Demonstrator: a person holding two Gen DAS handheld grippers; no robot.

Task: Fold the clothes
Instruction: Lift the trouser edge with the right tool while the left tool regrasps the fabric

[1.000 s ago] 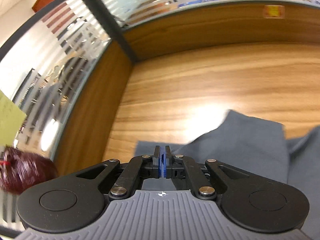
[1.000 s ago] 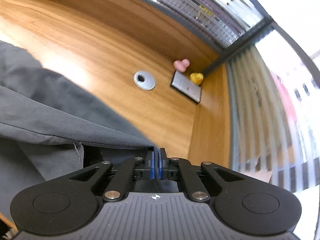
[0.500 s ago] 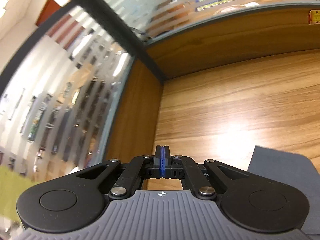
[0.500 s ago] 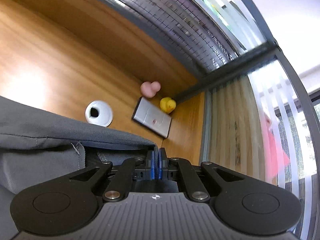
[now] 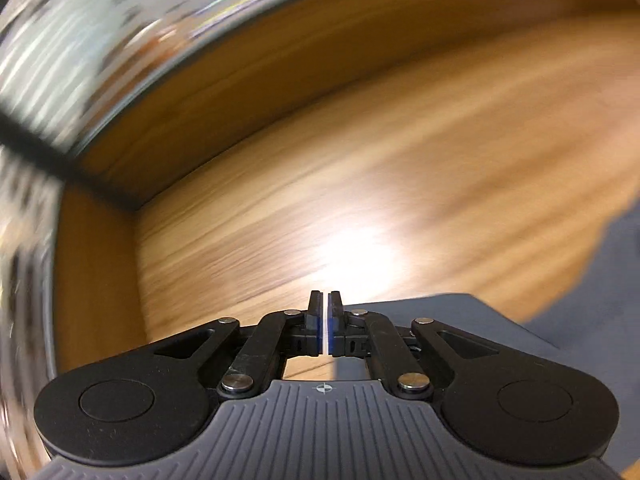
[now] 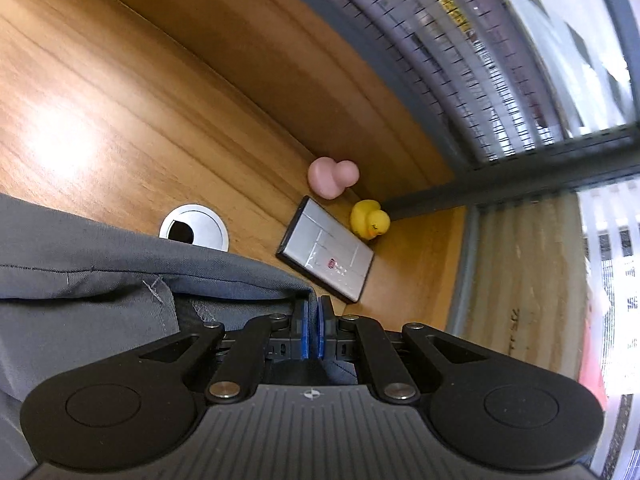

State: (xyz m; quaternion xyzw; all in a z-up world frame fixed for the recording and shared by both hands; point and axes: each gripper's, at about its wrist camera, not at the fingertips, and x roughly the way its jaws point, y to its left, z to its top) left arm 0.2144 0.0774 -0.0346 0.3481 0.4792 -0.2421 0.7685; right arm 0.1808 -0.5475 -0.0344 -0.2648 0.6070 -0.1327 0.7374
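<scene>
**one side let go, one side still pinched**

our left gripper [image 5: 325,300] has just been opening a crack, with nothing between its jaws. the grey cloth [image 5: 460,320] lies on the wooden desk [image 5: 320,184] just beside it. our right gripper [image 6: 314,308] is closed tight on the cloth's [image 6: 120,264] edge, near a silver box [image 6: 326,250].

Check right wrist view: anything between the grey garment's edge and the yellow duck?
Yes, in the right wrist view: the silver flat box lies between the grey garment and the yellow duck, on the wooden table.
</scene>
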